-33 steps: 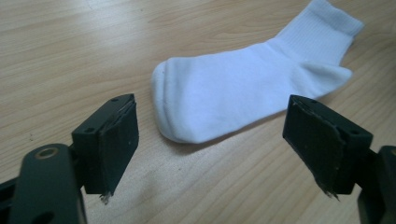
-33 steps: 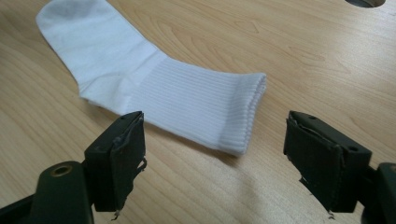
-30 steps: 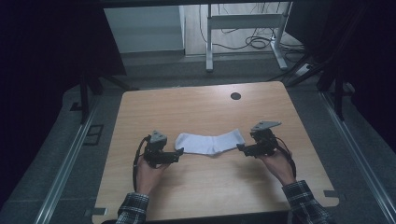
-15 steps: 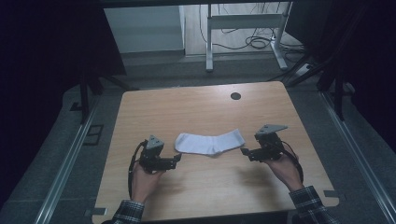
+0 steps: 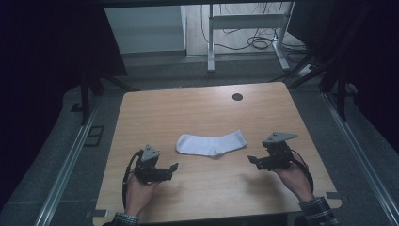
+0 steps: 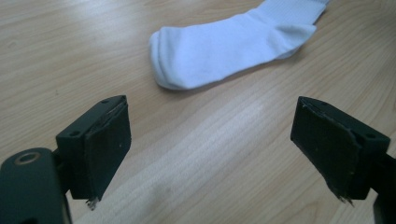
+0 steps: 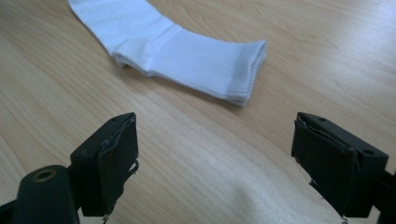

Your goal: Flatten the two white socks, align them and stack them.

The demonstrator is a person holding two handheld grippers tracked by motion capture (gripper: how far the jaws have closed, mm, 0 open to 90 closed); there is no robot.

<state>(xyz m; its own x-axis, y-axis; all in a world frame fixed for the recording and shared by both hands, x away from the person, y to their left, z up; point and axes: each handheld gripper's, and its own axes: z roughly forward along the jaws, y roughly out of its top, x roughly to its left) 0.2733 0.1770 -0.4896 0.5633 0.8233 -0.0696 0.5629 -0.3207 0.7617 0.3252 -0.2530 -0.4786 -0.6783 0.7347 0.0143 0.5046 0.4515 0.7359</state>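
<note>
Since both claws, left gripper (image 5: 175,166) and right gripper (image 5: 250,160), gape empty, the limp sock (image 5: 211,143) ahead probably pinches best at its ends.

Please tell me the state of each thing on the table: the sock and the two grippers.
White ribbed cotton sock: lying flat on the wooden table, stretched out, touched by nothing.
Left black two-jaw gripper: jaws just opened, wide apart, nothing between them, short of the sock's toe end.
Right black two-jaw gripper: jaws just opened, wide apart, nothing between them, short of the cuff.

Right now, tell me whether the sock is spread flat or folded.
Spread flat: the white sock lies full length on the table, toe to cuff, unfolded.
</note>
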